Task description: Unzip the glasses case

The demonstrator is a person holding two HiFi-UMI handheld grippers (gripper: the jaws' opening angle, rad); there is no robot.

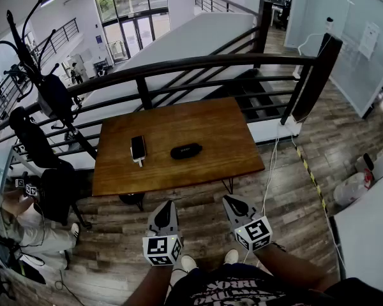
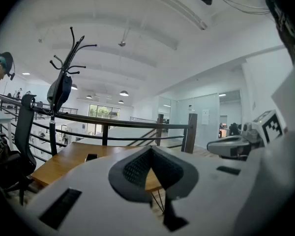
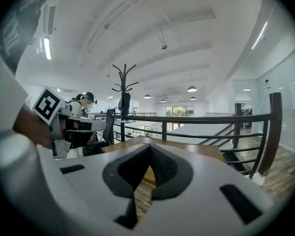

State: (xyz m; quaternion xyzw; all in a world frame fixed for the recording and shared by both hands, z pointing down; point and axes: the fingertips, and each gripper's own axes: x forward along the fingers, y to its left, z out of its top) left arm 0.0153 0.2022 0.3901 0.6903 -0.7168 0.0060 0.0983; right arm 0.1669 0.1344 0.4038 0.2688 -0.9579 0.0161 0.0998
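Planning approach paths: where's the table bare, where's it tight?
The table is bare right of the case, left of the phone, and along its near and far edges. Tight only in the gap between phone and case.

On the table (image 1: 210,121) I have the glasses case (image 1: 186,151) near the middle, with the phone (image 1: 138,148) just left of it. My left gripper (image 1: 166,204) and right gripper (image 1: 232,200) hang short of its near edge, and a railing (image 1: 198,62) runs behind.

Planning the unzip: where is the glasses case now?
In the head view, the black oval glasses case lies on the brown wooden table, just right of the dark phone.
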